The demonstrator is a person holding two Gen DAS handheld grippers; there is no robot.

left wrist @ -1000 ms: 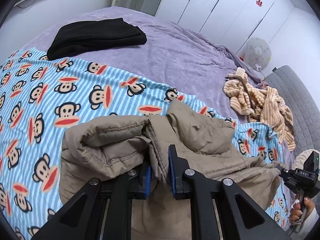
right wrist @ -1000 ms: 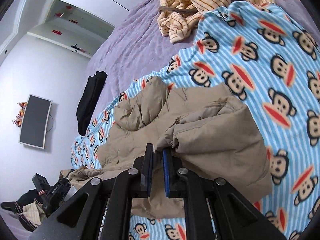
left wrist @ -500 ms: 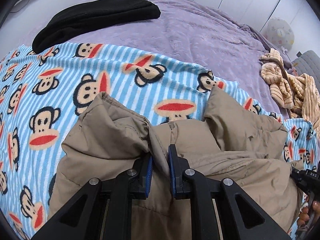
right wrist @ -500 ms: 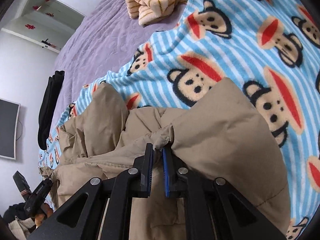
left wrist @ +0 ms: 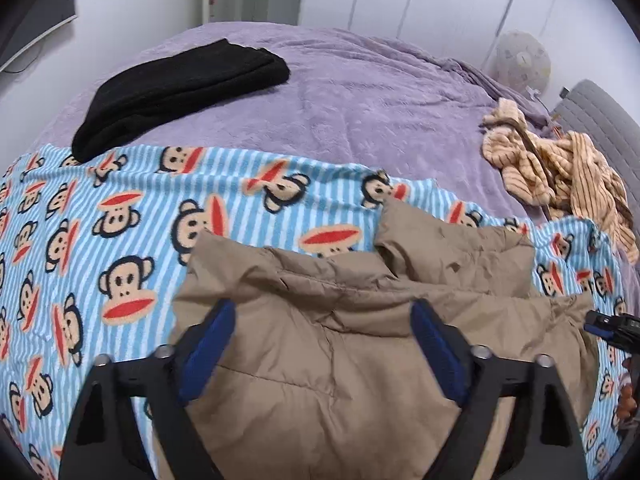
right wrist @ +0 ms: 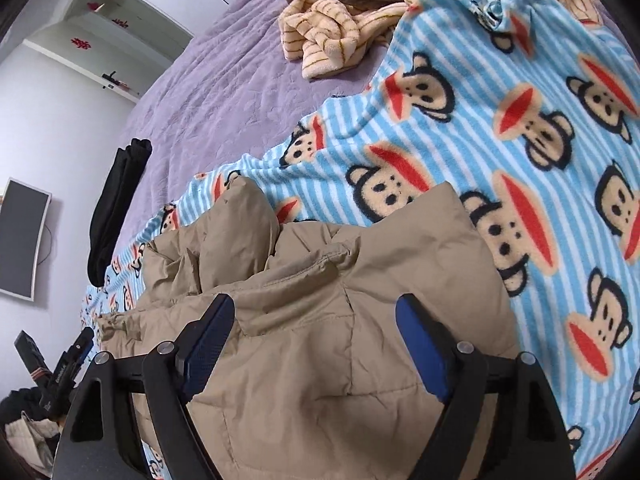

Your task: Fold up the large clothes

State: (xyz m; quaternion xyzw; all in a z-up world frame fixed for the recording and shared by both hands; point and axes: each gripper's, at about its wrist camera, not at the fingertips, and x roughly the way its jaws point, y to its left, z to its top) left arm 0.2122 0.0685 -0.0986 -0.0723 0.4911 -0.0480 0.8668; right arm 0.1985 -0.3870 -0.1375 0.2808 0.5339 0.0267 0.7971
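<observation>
— Two grippers, both letting go: your left gripper (left wrist: pixel 322 338) and right gripper (right wrist: pixel 314 330) have just been opening and are standing apart over the tan jacket (left wrist: pixel 360 340), nothing pinched.

— Where is it lying?

— Folded over on the monkey blanket (left wrist: pixel 120 240). It's puffy, soft, probably slippery; you're better off pinching a seam or hem. Its near edge is cut off below your fingers.
</observation>
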